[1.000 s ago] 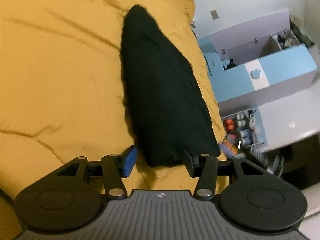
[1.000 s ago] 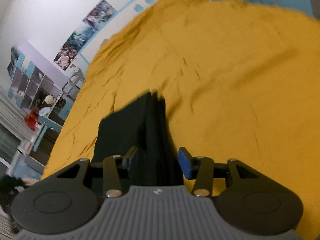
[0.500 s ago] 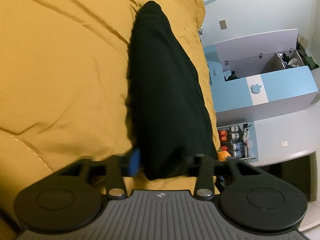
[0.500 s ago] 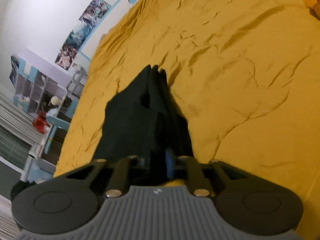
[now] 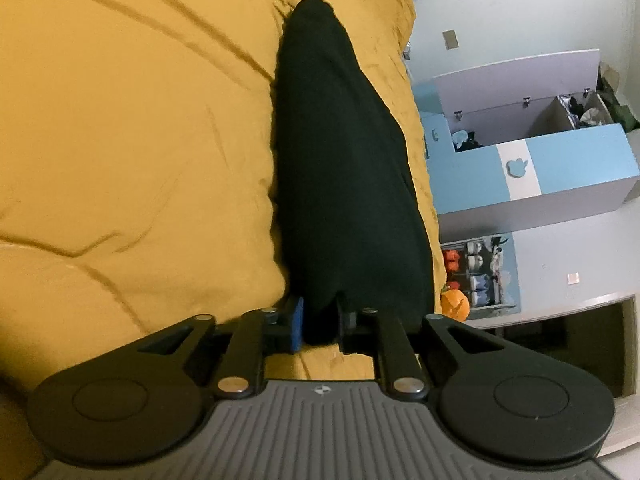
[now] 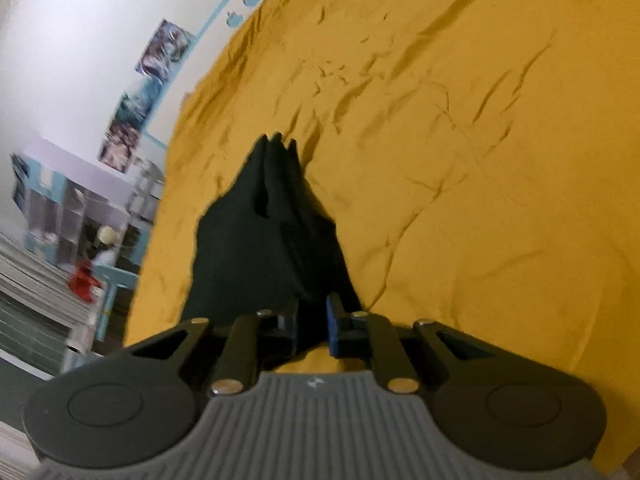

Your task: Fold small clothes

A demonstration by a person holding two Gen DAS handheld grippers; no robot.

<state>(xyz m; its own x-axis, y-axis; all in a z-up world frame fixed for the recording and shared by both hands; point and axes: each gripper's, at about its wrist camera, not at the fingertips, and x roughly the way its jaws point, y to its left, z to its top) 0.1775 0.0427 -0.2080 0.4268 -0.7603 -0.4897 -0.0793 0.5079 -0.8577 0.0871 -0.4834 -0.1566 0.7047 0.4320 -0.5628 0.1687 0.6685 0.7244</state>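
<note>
A small black garment (image 5: pixel 340 168) lies along the right edge of a yellow bedspread (image 5: pixel 140 140). My left gripper (image 5: pixel 320 326) is shut on its near end, and the cloth stretches away from the fingers. In the right wrist view the same black garment (image 6: pixel 264 236) rises in folds from my right gripper (image 6: pixel 312 322), which is shut on its other end. The cloth is pulled up off the yellow bedspread (image 6: pixel 460 140) near both grips.
A blue and white toy chest (image 5: pixel 532 152) with its lid open stands off the bed's right edge, with low shelves (image 5: pixel 476 276) below it. In the right wrist view shelving (image 6: pixel 72 216) and posters (image 6: pixel 140 92) line the wall to the left of the bed.
Both grippers were open around the garment's ends one second ago and have closed on the cloth. Both have since lifted, pulling the garment's ends up.
</note>
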